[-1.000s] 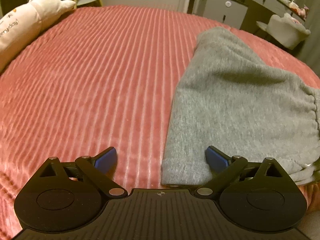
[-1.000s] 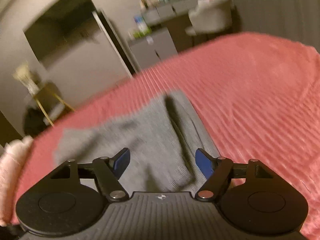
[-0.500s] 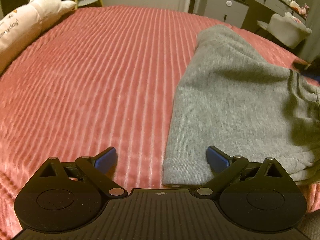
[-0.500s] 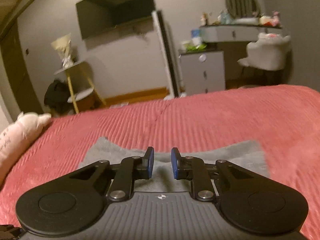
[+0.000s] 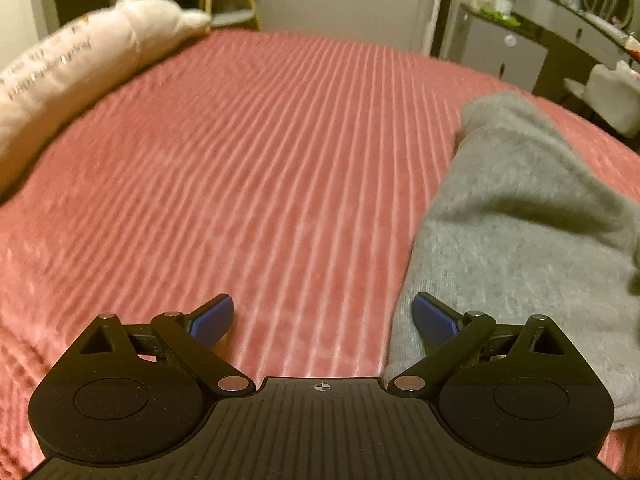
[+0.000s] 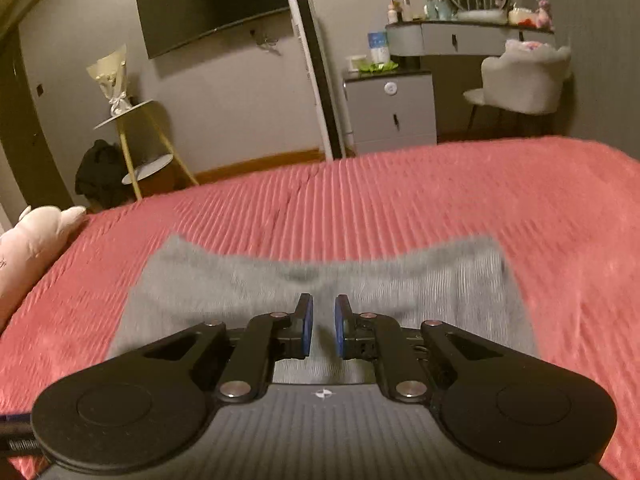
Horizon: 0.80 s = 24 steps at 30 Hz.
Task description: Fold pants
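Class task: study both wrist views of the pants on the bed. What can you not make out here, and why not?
- Left wrist view: the grey pants run off the right edge, so their full shape is cut off.
- Left wrist view: the print on the pillow is blurred, unreadable.
- Right wrist view: the right gripper covers the pants' near edge; whether fabric is pinched cannot be told.
- Right wrist view: items on the dressing table are too small.

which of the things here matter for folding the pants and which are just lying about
Part of the job:
- grey knit pants lying on the bed
- pink ribbed bedspread, the work surface
- left gripper, jaws wide open
- right gripper, jaws nearly closed

Just lying about:
- cream plush pillow
- wall-mounted black television
- grey bedside cabinet
- white fluffy chair
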Tool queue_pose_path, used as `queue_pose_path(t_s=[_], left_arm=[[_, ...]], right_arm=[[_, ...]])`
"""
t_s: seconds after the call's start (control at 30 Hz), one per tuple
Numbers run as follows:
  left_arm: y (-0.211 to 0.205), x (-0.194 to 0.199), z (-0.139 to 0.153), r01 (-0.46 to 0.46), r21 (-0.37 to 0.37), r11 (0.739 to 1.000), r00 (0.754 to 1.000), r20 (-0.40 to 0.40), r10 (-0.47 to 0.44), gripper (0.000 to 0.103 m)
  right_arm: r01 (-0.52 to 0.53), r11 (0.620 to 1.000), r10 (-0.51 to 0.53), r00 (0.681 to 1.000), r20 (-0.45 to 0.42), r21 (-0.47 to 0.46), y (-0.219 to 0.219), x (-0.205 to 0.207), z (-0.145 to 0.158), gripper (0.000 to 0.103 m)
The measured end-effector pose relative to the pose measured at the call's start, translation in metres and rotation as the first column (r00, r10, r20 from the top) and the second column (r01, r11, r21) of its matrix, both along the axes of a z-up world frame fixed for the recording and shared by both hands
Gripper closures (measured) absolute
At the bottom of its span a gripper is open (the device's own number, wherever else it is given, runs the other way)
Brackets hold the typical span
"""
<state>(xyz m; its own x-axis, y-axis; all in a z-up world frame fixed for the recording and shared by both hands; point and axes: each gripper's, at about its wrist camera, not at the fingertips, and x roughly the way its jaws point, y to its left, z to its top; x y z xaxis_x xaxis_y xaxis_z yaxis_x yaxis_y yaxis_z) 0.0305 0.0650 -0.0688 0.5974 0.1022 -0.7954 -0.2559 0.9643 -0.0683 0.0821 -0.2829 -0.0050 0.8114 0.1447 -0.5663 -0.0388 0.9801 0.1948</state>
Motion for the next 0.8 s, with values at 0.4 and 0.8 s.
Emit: queue_pose_path(t_s=[0.4,0.8], left_arm=[[0.011,-0.001,-0.009,-0.045,-0.051,0.998,0.999,-0.003,0.045,0.002],[0.011,-0.001,-0.003,-0.034,-0.059,0.998,0.999,-0.007,0.033,0.003]], right_arm=[[0.170,0.981,-0.163,0.983,-0.080,0.092,-0.032,0.032,-0.015,0.103],[0.217,0.961,-0.194,0.971,-0.142,0.169,-0.117,-0.103,-0.019,0.021]])
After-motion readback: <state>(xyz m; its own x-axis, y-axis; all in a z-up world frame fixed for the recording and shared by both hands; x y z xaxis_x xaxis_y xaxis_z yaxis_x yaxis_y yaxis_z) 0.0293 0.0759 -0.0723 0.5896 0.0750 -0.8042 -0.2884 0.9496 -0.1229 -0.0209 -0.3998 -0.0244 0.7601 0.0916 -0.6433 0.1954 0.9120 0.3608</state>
